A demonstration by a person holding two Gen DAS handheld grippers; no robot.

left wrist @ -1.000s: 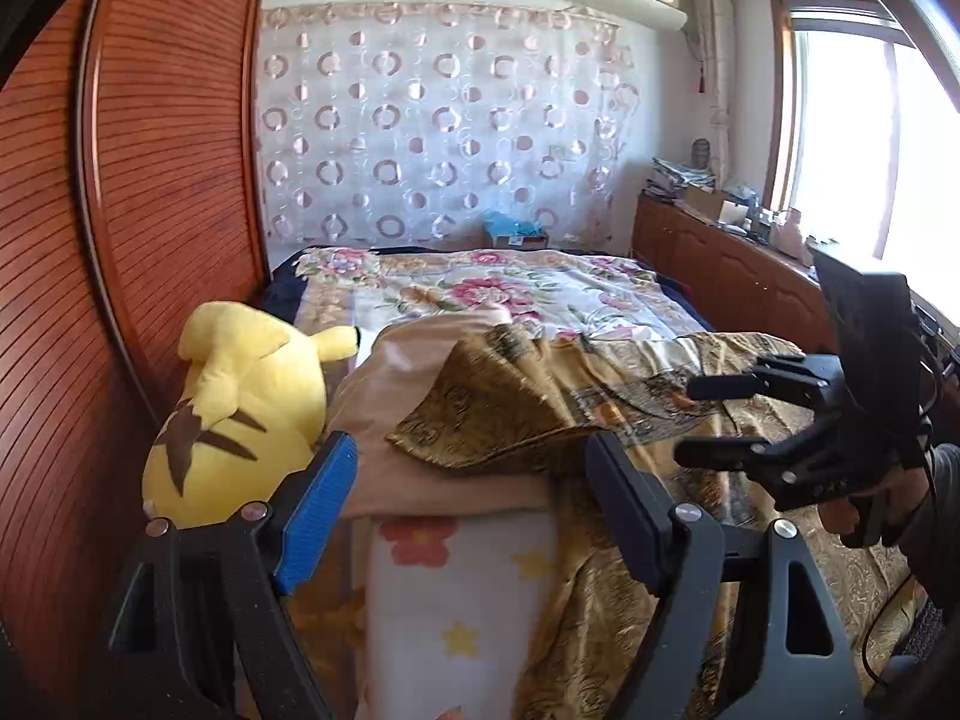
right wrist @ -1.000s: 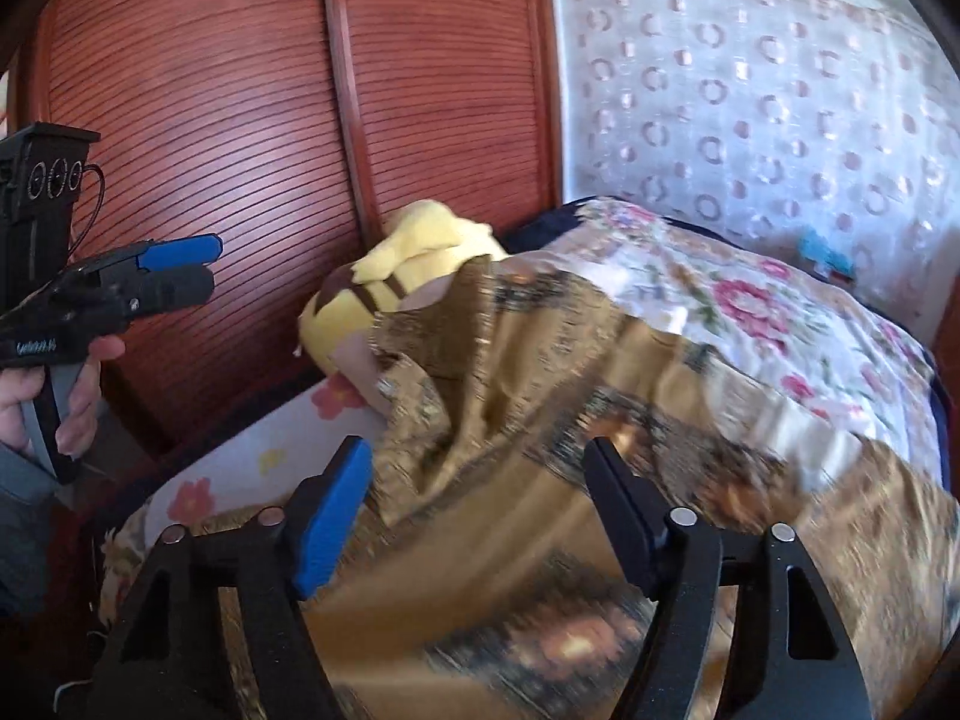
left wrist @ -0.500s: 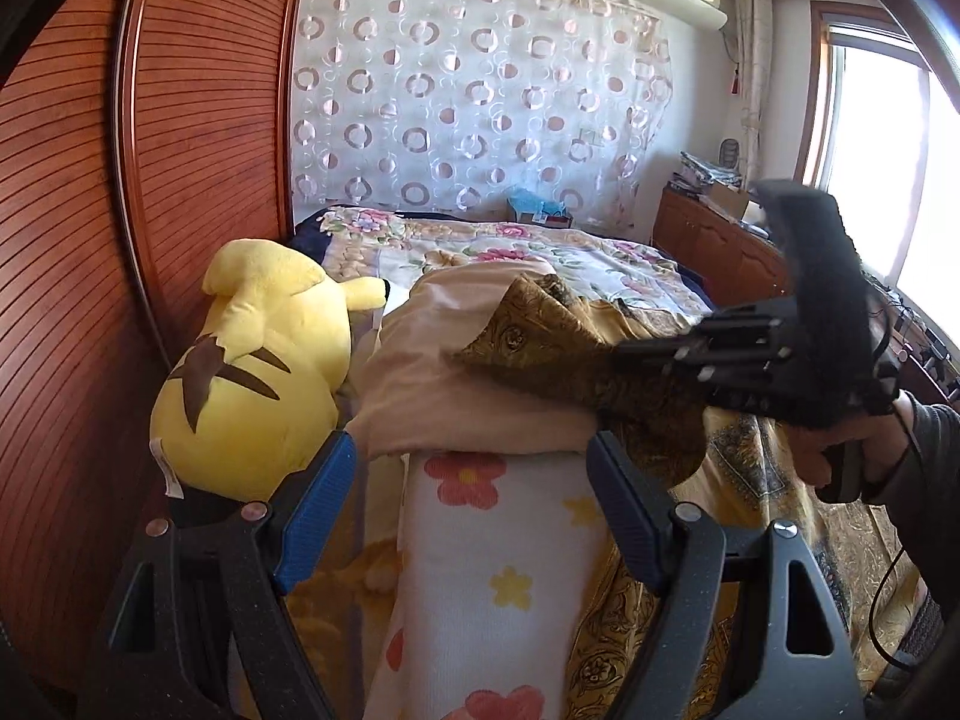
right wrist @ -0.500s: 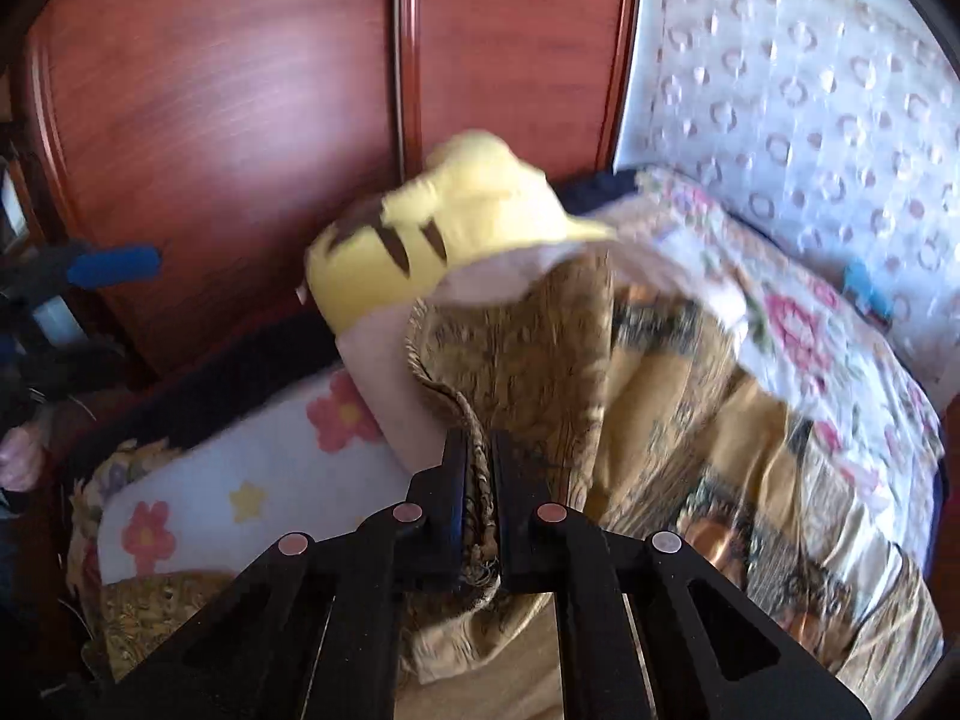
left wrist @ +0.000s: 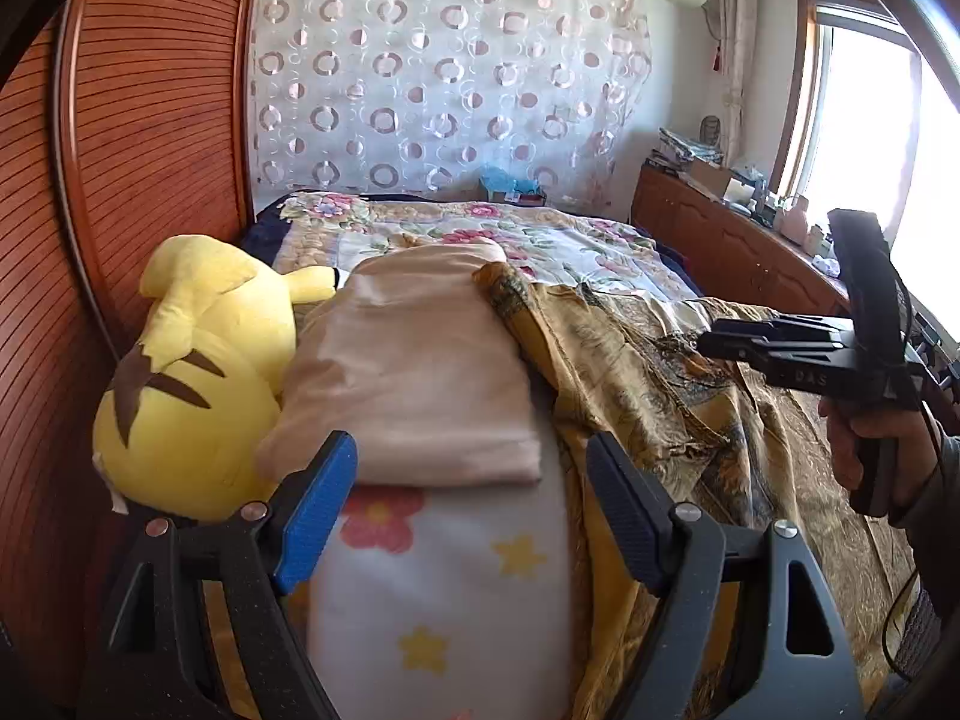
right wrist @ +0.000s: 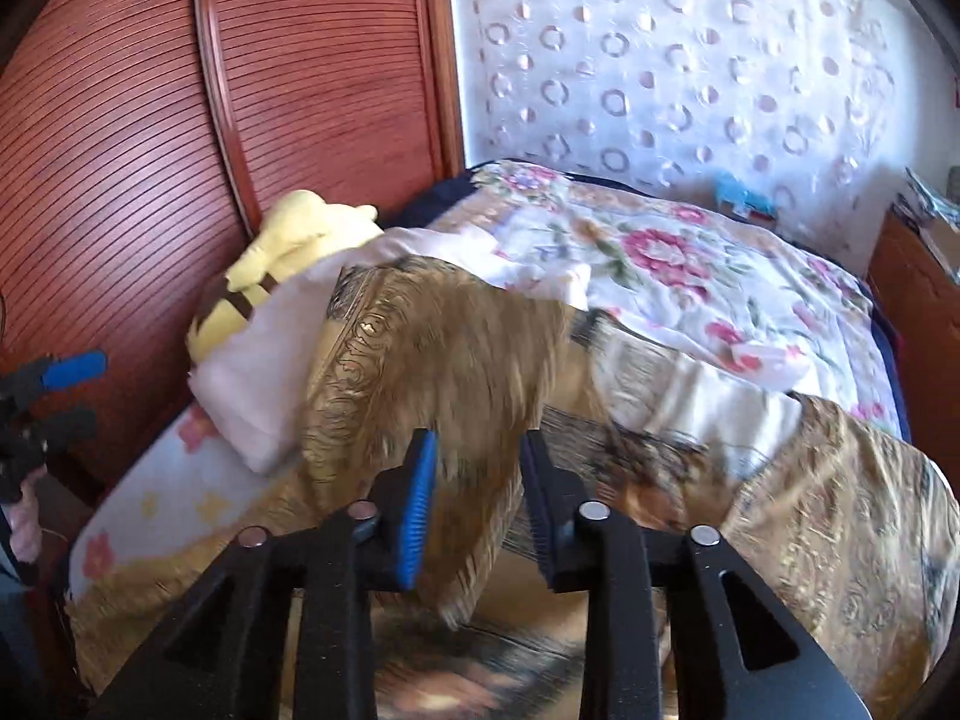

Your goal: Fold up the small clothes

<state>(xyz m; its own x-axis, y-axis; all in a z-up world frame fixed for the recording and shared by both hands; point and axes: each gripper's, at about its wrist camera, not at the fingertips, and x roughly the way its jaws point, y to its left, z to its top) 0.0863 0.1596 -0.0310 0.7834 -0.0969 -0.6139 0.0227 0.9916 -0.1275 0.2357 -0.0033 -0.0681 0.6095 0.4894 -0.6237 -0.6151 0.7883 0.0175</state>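
The bed with the floral quilt (left wrist: pixel 576 240) fills the centre of both views. Across its near half lies the gold-brown patterned cloth (right wrist: pixel 420 372), the task item. Half a second ago the right tongs were clamped on this cloth's edge beside the folded beige fabric (left wrist: pixel 420 372). Now the cloth has dropped back, leaving the beige fabric uncovered at centre frame.

The yellow plush toy (left wrist: pixel 198 372) rests at the left, against the wooden panel.

The right gripper (right wrist: pixel 477 480) has just been opening. A motion-blurred cloth flap sits between its jaws, but the pads appear clear of it, which suggests a release.

The left gripper (left wrist: pixel 471 510) stands wide apart at lower frame, holding nothing. A fresh grasp is likely needed to continue folding.
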